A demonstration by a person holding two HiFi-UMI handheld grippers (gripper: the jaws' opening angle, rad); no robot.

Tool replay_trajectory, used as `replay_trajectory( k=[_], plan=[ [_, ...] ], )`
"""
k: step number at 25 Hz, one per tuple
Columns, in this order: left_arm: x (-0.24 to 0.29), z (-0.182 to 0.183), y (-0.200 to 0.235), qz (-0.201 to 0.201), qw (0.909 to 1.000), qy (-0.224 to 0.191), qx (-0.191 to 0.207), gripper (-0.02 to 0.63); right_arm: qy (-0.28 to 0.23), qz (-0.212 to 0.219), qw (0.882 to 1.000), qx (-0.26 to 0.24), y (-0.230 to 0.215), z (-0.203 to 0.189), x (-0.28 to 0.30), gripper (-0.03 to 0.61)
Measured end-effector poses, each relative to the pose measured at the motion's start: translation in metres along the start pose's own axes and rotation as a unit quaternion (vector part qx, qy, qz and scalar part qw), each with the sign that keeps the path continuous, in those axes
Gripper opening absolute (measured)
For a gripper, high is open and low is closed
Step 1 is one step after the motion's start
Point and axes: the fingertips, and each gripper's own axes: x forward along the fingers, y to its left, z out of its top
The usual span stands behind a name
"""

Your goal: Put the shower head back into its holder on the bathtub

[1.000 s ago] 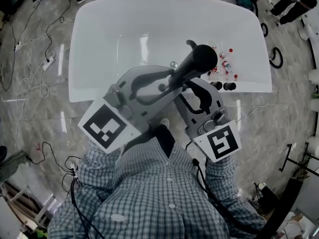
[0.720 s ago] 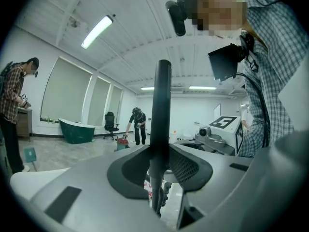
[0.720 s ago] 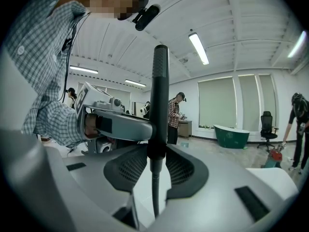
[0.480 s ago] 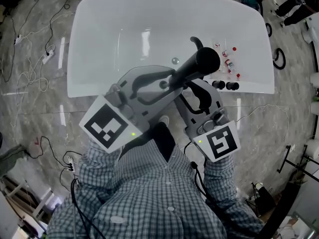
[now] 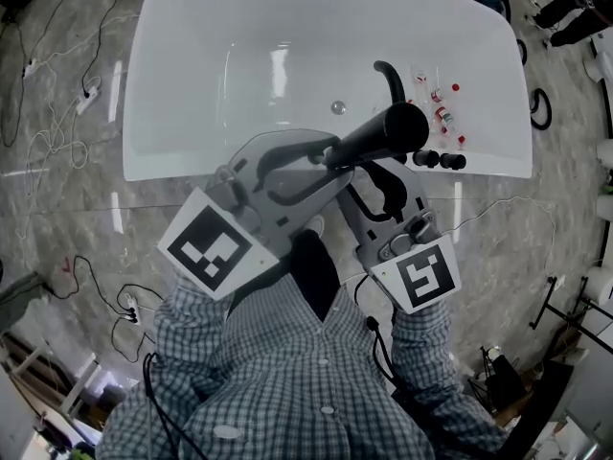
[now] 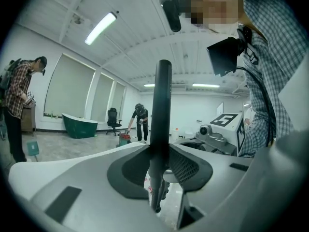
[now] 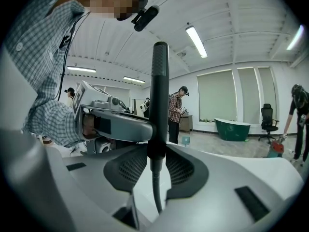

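The black shower head (image 5: 383, 134) hangs over the near rim of the white bathtub (image 5: 153, 156), its thick end pointing right, just above two black knobs (image 5: 438, 160). My left gripper (image 5: 326, 156) is shut on its handle from the left. My right gripper (image 5: 369, 171) is shut on it from the near side. In the left gripper view the shower head (image 6: 162, 105) stands upright, pinched between the pads of the left gripper (image 6: 161, 153). In the right gripper view the right gripper (image 7: 157, 153) clamps the shower head (image 7: 159, 91), and the hose (image 7: 155, 192) drops below. I cannot pick out the holder.
A black spout (image 5: 388, 77) and small red-capped bottles (image 5: 441, 113) sit on the tub's right ledge. Cables (image 5: 57, 132) trail over the marble floor at left. People stand in the room, and there is a green tub (image 7: 232, 129) and an office chair (image 6: 112, 117).
Both grippers have sunk together with the shower head. Its thick end has swung right and down toward the knobs on the tub's near rim.
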Motion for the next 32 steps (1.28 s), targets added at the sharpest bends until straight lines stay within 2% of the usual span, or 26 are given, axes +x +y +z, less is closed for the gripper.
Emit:
replay_trajectory(
  k=[5,17,32],
  plan=[
    [-0.003,-0.013,-0.002,0.007,0.9998,-0.009,-0.016,0.124,0.004,0.005,1.0,0.006,0.007,-0.013,0.001,0.117],
    [0.007,-0.055,0.005,0.002,0.9998,0.018,-0.012,0.124,0.022,0.0,0.999,0.024,0.0,-0.054,0.01,0.117],
    [0.02,-0.125,0.02,0.001,0.9982,0.036,-0.048,0.124,0.046,0.0,0.998,0.043,-0.008,-0.123,0.028,0.117]
  ],
)
